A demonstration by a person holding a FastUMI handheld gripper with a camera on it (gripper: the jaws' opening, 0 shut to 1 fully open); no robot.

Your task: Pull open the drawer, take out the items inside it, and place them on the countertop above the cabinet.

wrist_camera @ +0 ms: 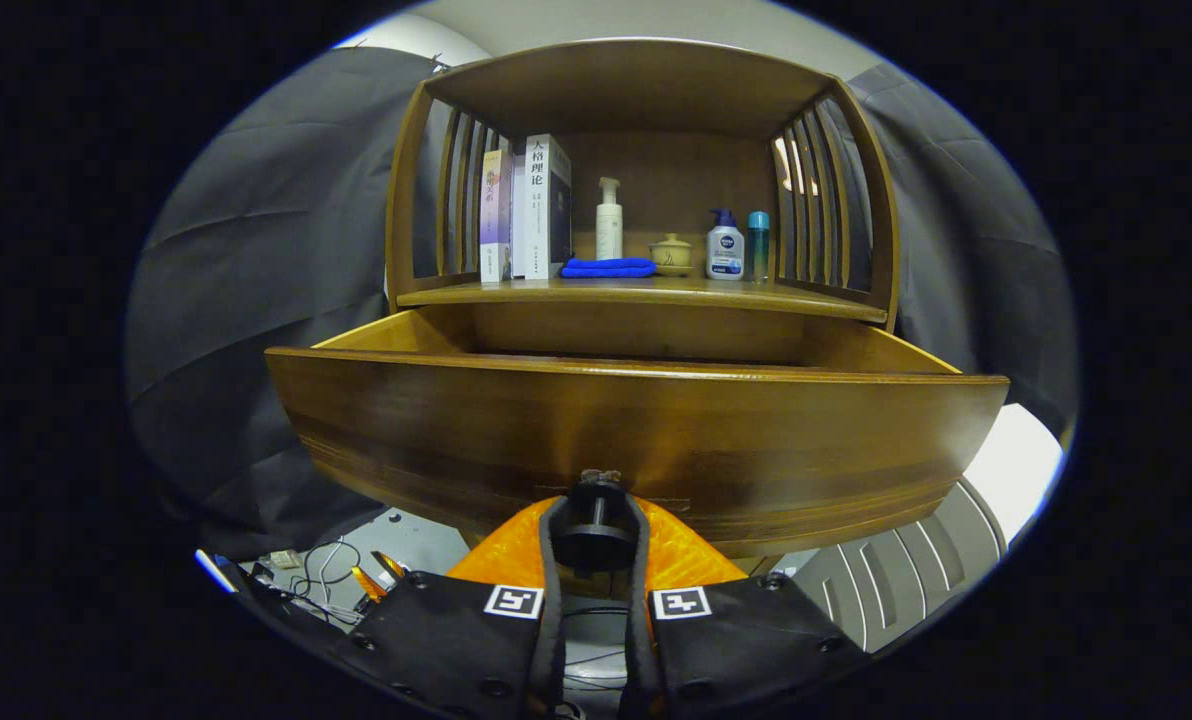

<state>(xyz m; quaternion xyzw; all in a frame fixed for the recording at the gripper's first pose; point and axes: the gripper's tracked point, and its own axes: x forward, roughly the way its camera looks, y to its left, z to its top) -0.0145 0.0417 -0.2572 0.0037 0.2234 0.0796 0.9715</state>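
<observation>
1. The jaws are closed on the drawer's dark knob (596, 525), one finger pressed to each side of it, so the gripper (596, 560) pinches the knob just below the wooden front.
2. The drawer (636, 440) stands pulled out from the cabinet (406, 200), its curved front panel directly ahead of the fingers. From this low angle only the upper inner walls show; whatever lies inside cannot be seen.
3. Above the drawer is the countertop (646, 292), a shelf enclosed by slatted sides and a wooden roof.
4. At its left stand upright books (526, 208), touching one another.
5. Just right of them lies a folded blue cloth (608, 267), with a tall white pump bottle (609, 220) upright behind it.
6. Next comes a small pale lidded pot (672, 254).
7. Beside it stands a white pump bottle with a blue top (724, 246), and just beside that a slim teal bottle (758, 244), close to the right-hand slats.
</observation>
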